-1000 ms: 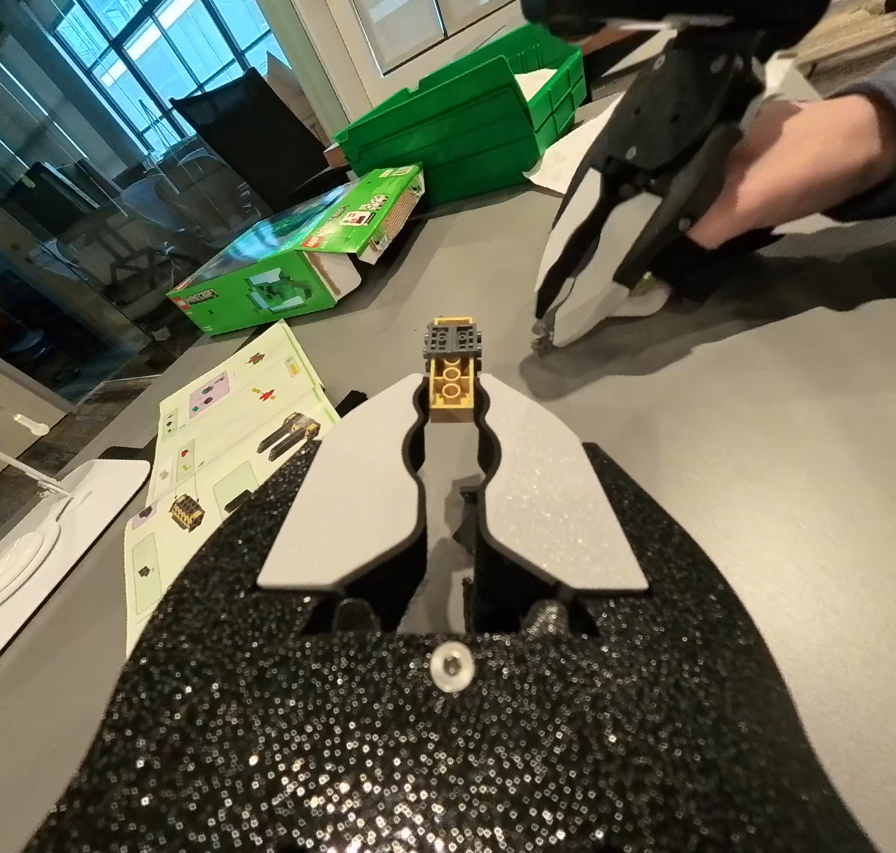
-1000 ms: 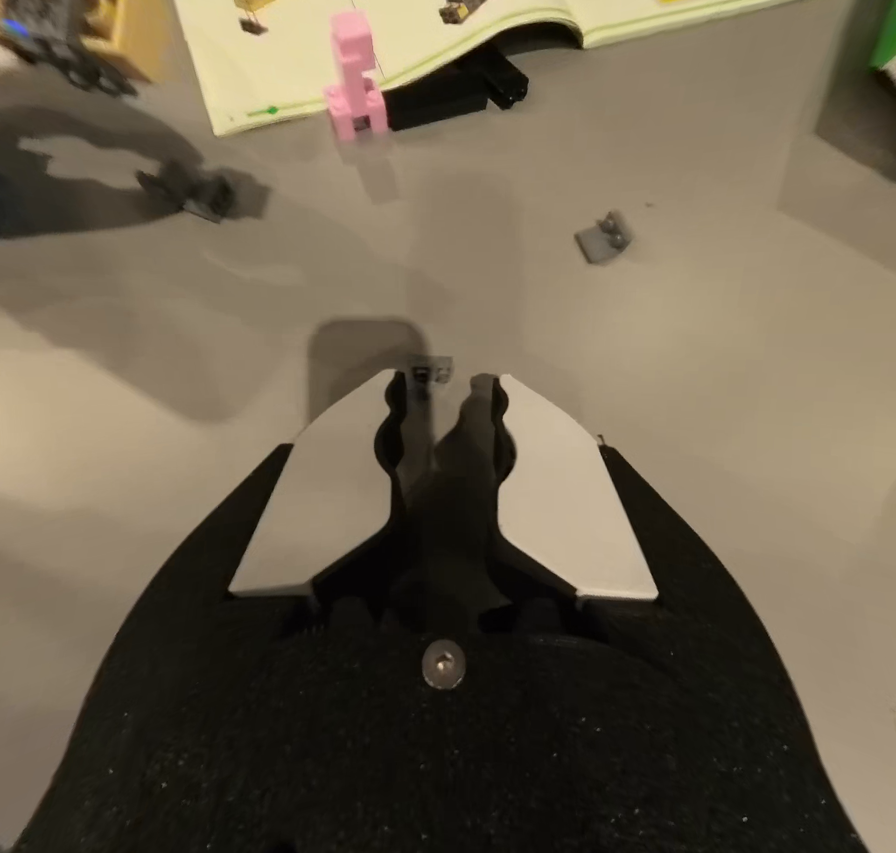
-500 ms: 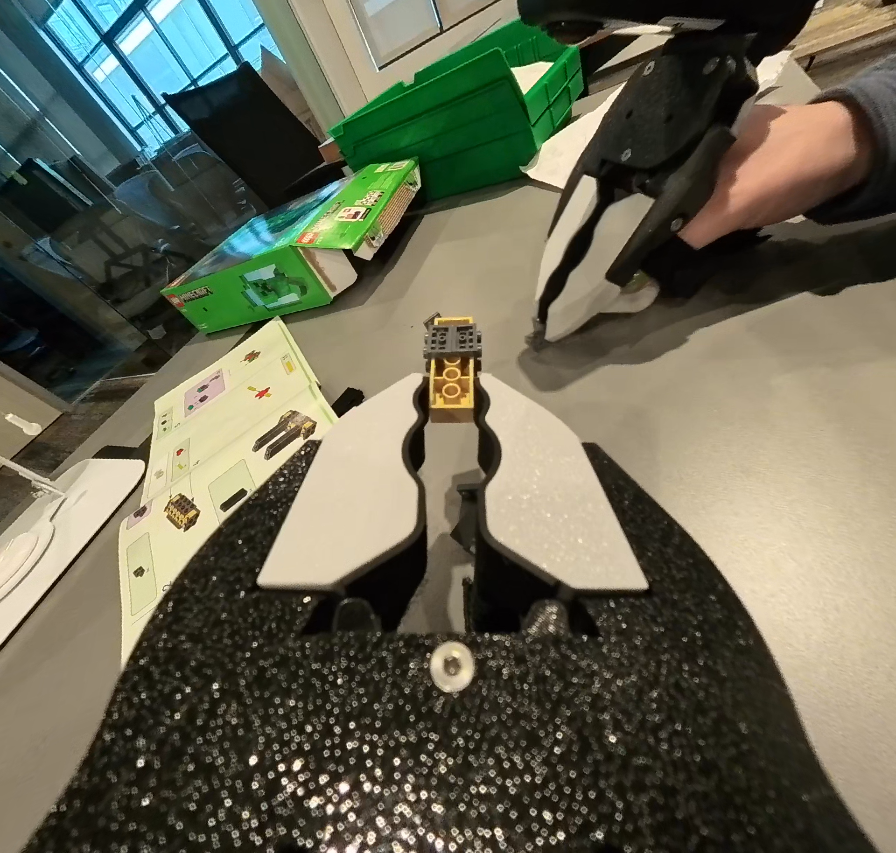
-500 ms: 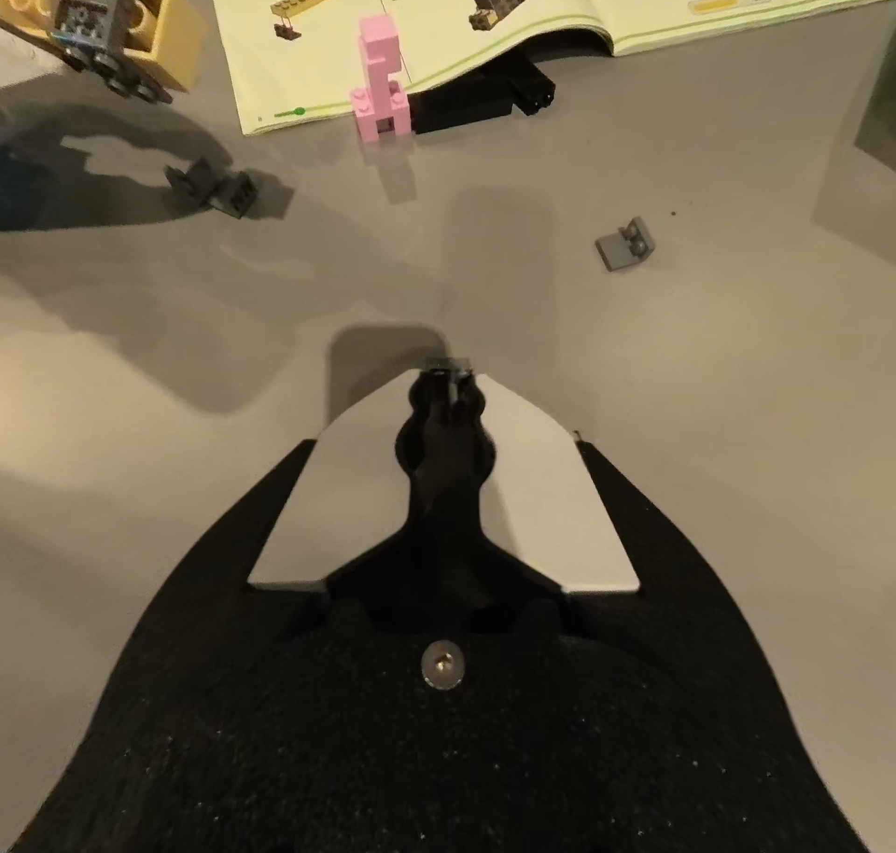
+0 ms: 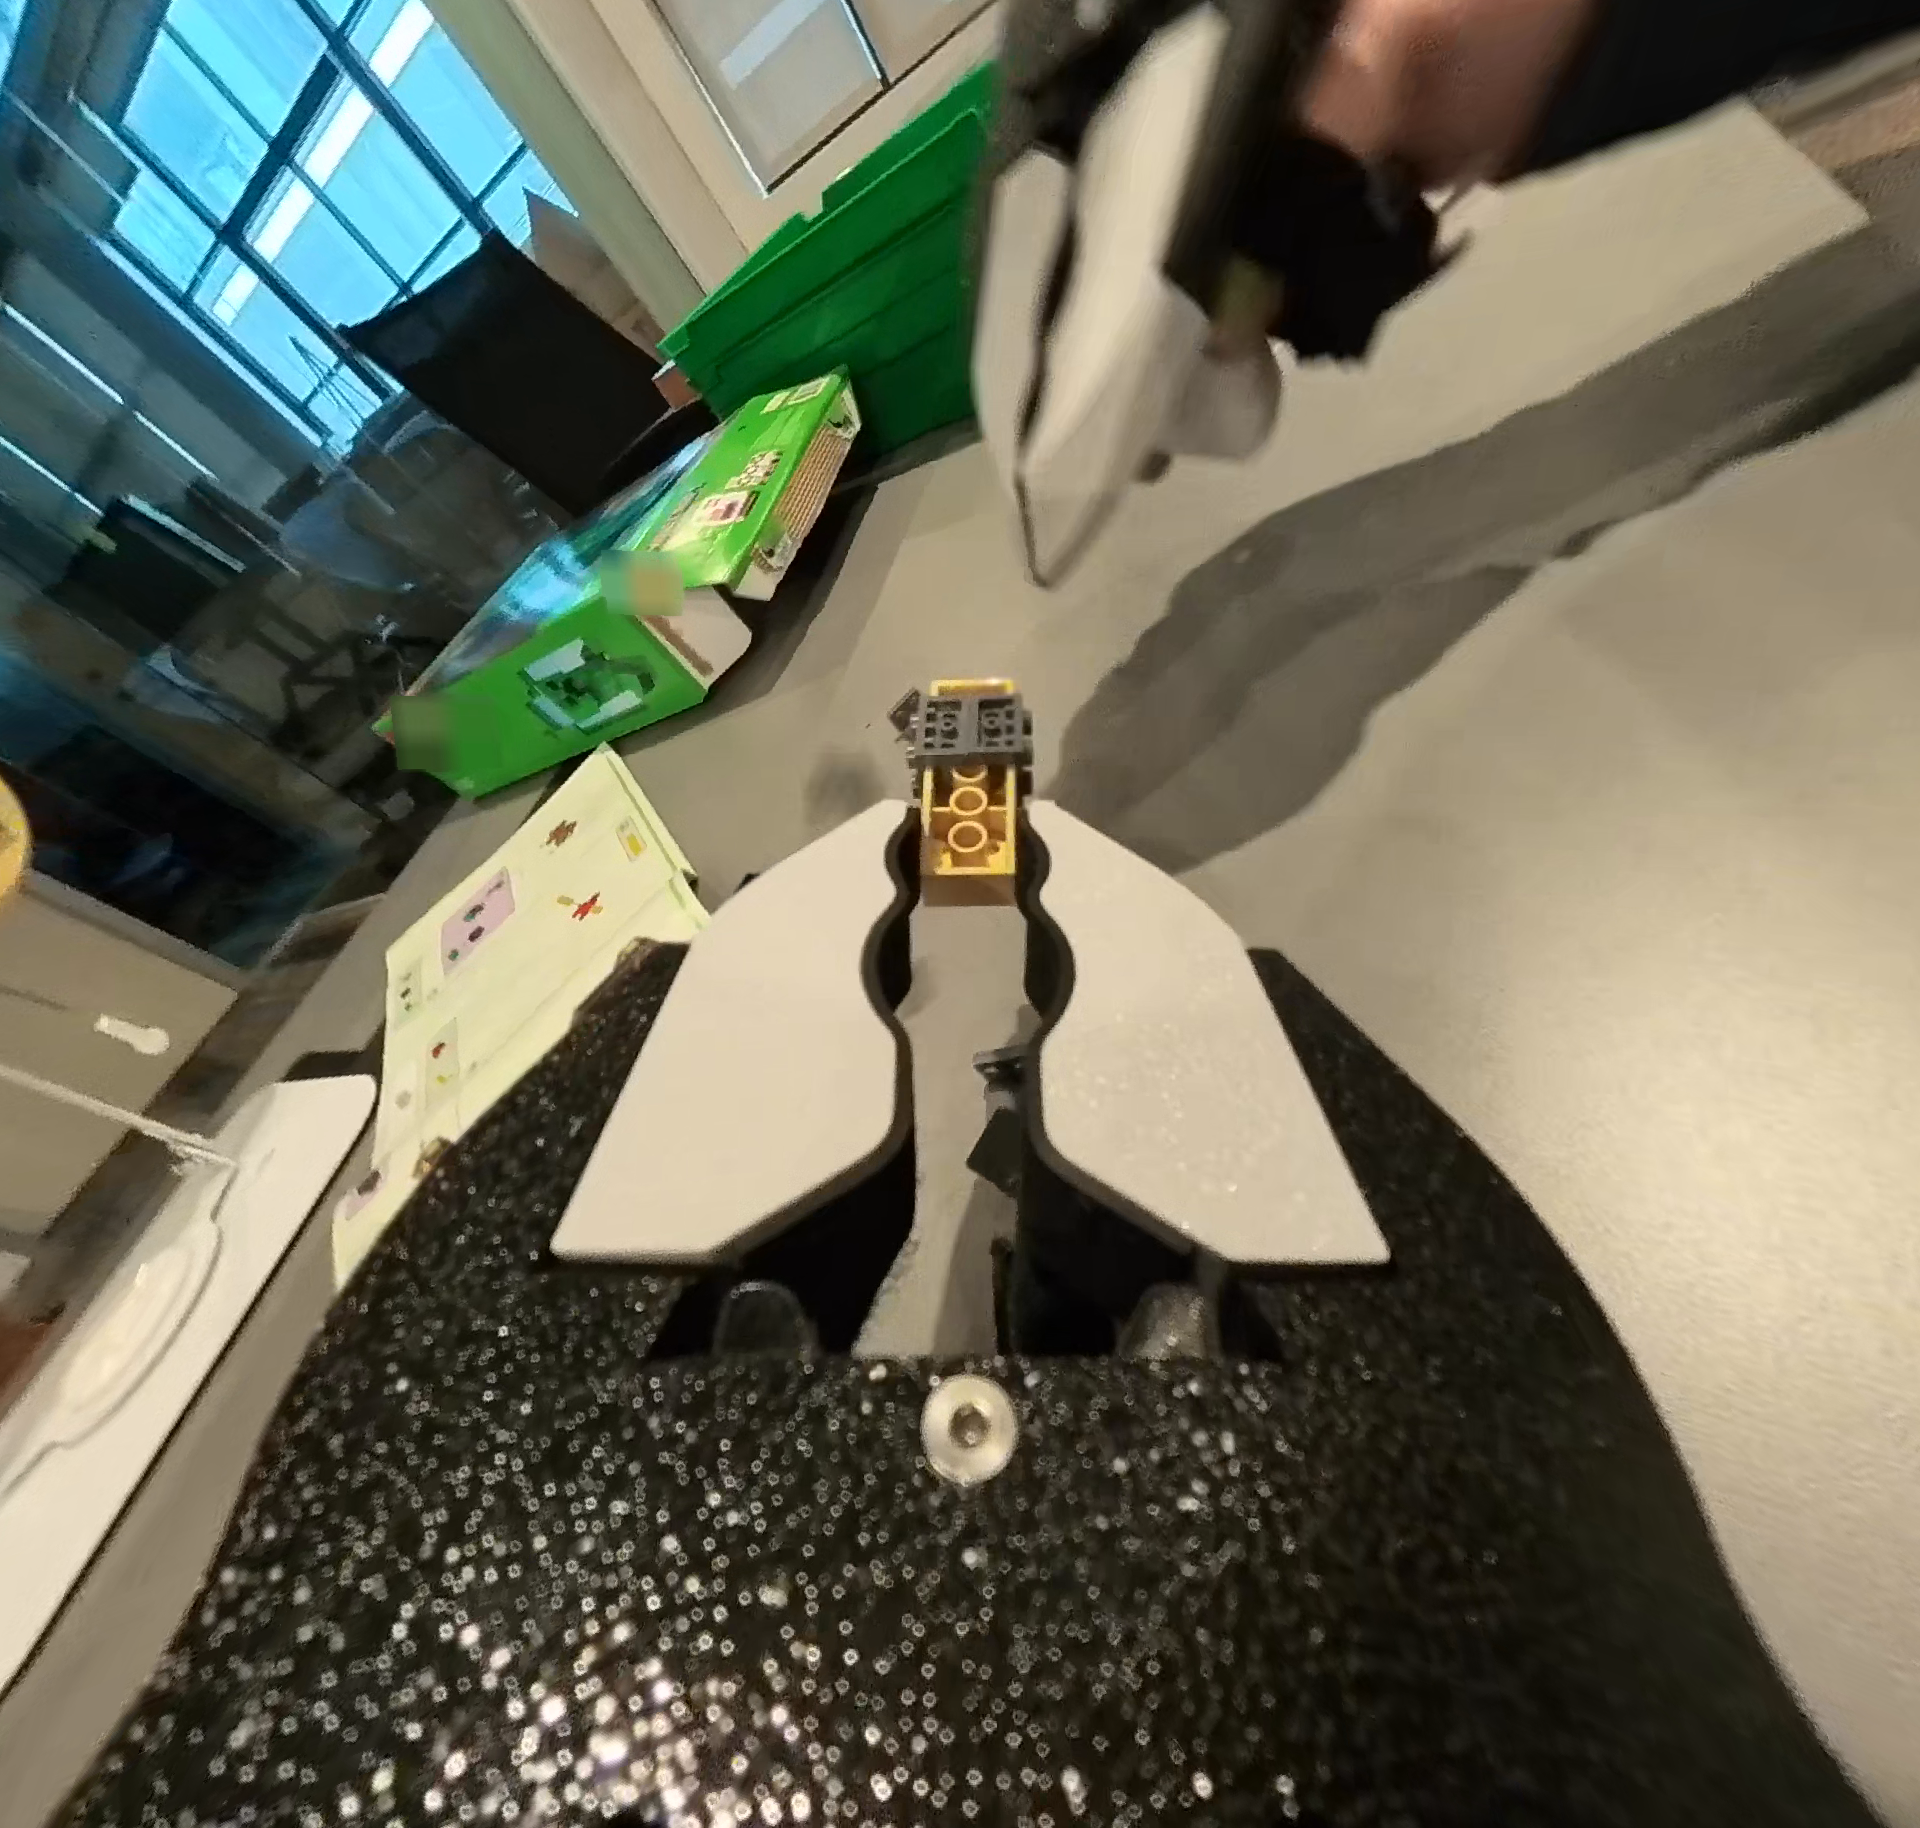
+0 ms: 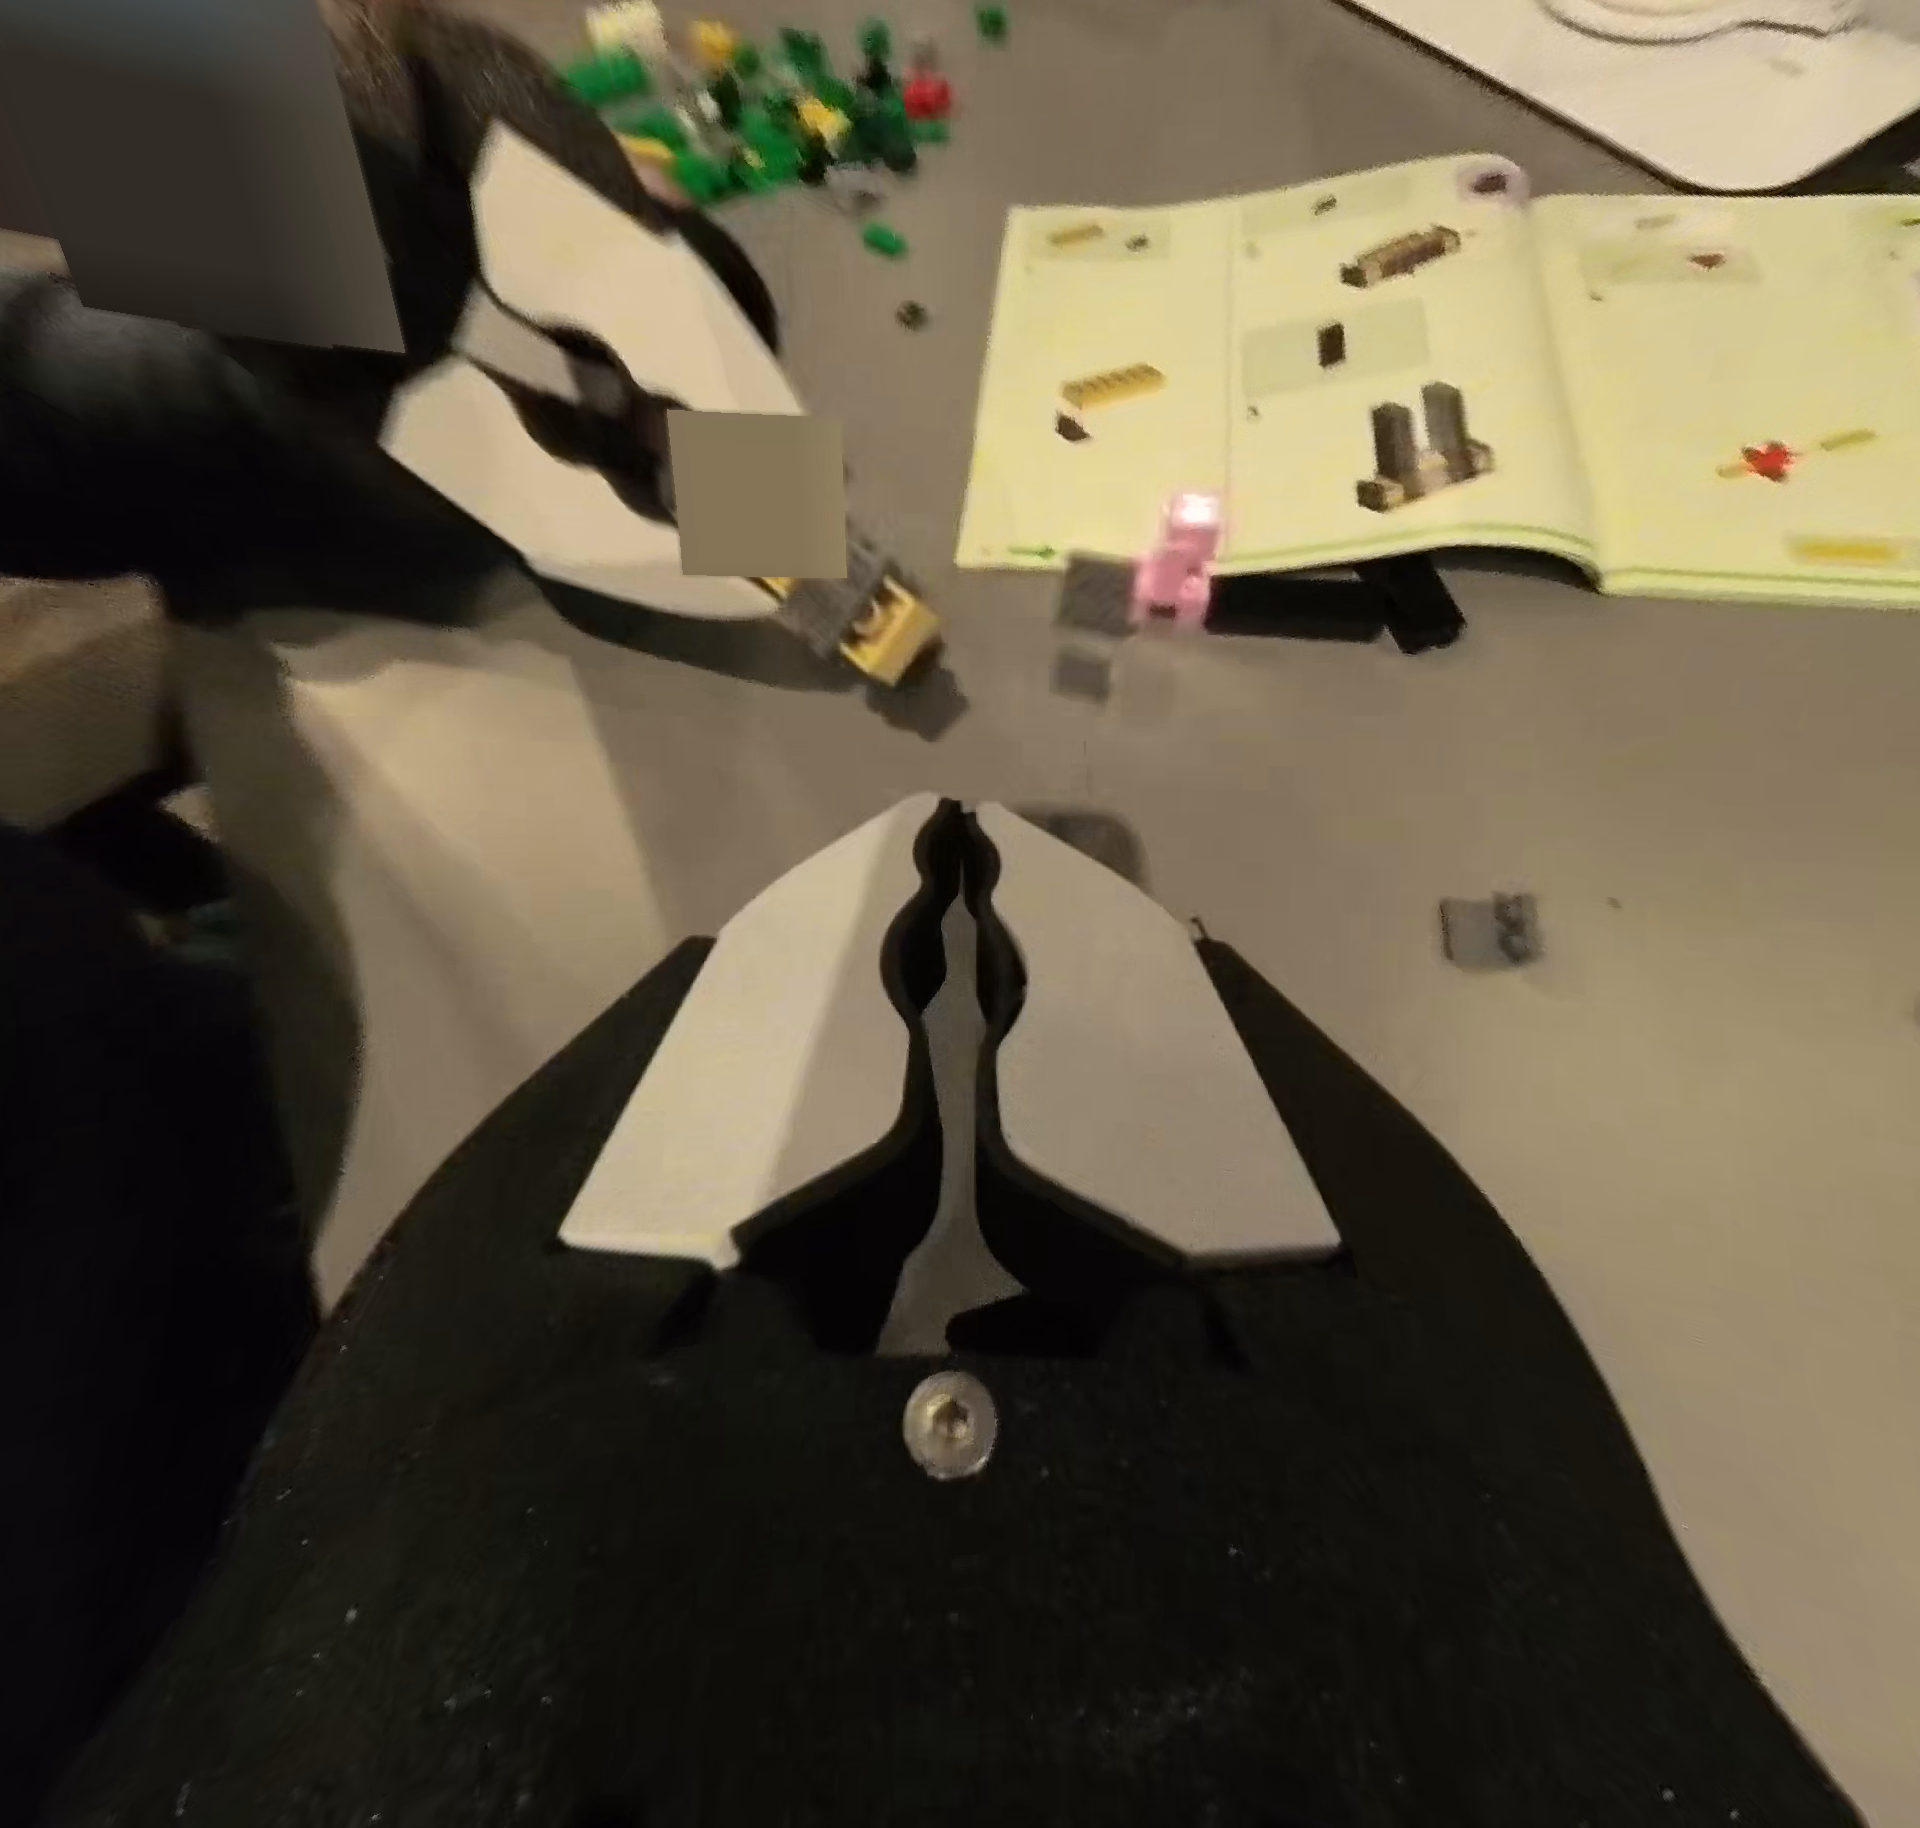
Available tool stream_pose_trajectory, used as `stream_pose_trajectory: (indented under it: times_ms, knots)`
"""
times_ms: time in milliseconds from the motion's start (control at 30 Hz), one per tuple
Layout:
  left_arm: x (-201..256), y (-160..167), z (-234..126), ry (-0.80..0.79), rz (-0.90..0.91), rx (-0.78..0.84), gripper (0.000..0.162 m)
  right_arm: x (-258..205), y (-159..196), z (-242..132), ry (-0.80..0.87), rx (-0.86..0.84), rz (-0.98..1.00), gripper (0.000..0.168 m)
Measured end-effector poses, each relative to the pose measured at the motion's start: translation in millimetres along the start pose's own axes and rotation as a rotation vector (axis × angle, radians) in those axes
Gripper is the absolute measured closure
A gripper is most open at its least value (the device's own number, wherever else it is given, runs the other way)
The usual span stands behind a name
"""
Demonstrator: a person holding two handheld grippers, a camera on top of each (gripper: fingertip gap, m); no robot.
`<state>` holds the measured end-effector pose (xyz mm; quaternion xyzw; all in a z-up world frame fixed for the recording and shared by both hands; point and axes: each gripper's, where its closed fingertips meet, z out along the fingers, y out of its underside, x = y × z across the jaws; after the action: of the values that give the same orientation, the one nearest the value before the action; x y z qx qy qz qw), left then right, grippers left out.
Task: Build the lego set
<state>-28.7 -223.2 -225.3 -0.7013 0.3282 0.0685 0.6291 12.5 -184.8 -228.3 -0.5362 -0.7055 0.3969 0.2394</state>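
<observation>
Lego tan brick with its grey piece sits clamped endwise in the left claw, studs exposed, likely for adding parts. Right claw, lifted off the bench just ahead, is pinched closed; whether it holds a piece I cannot tell

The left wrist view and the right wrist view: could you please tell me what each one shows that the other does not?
Only the left wrist view shows the green set box, green bins and windows. Only the right wrist view shows the loose brick pile, pink figure and small grey piece. Both show the instruction booklet, the grey table and the tan brick with grey pieces held by the left gripper.
</observation>
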Motion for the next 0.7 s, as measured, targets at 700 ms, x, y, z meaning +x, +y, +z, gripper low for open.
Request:
stream_pose_trajectory:
  times_ms: [700]
  knots:
    - [-75,44,-74,-0.336,-0.118,-0.111,0.145,-19,-6,66,-0.212,-0.045,-0.187,0.157]
